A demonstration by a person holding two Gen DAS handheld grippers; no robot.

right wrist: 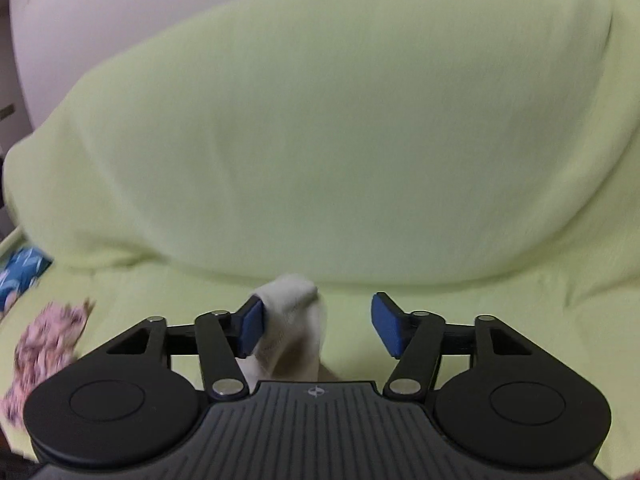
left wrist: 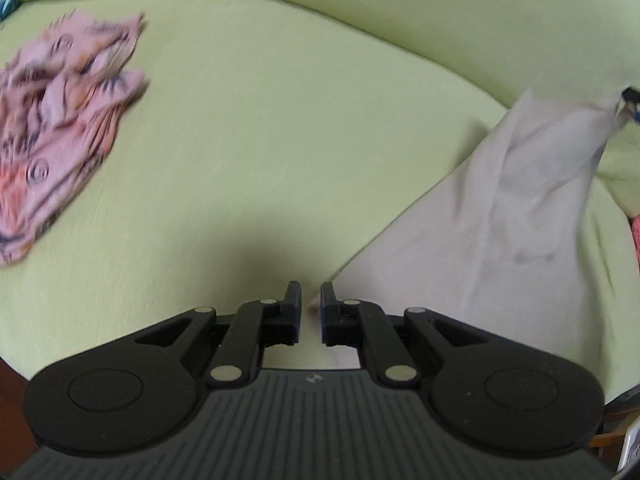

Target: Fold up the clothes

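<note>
White-grey cotton is what this is all about: a pale garment [left wrist: 500,208] stretched diagonally over the lime-green sofa cover [left wrist: 280,120], one end lifted up toward the right edge of the left wrist view, the other corner running down to the left gripper [left wrist: 311,300]. Those jaws are pinched nearly together, and a bit of pale fabric shows right in the gap, but I honestly can't tell if the pads are really clamping it or just sitting over it.

On the other side, the right gripper [right wrist: 318,326] stands wide, with a bunched white tip of the cloth [right wrist: 294,312] leaning against its left pad [right wrist: 252,328] only. The other pad is well clear, so no real grip there.

My read: we're mid-spread, getting the piece laid flat before any fold happens. Next move probably needs the right hand to re-catch a corner, then both pull it taut and lay it down on the seat.

Off to the left sits a crumpled pink patterned piece [left wrist: 60,120], waiting its turn.
</note>
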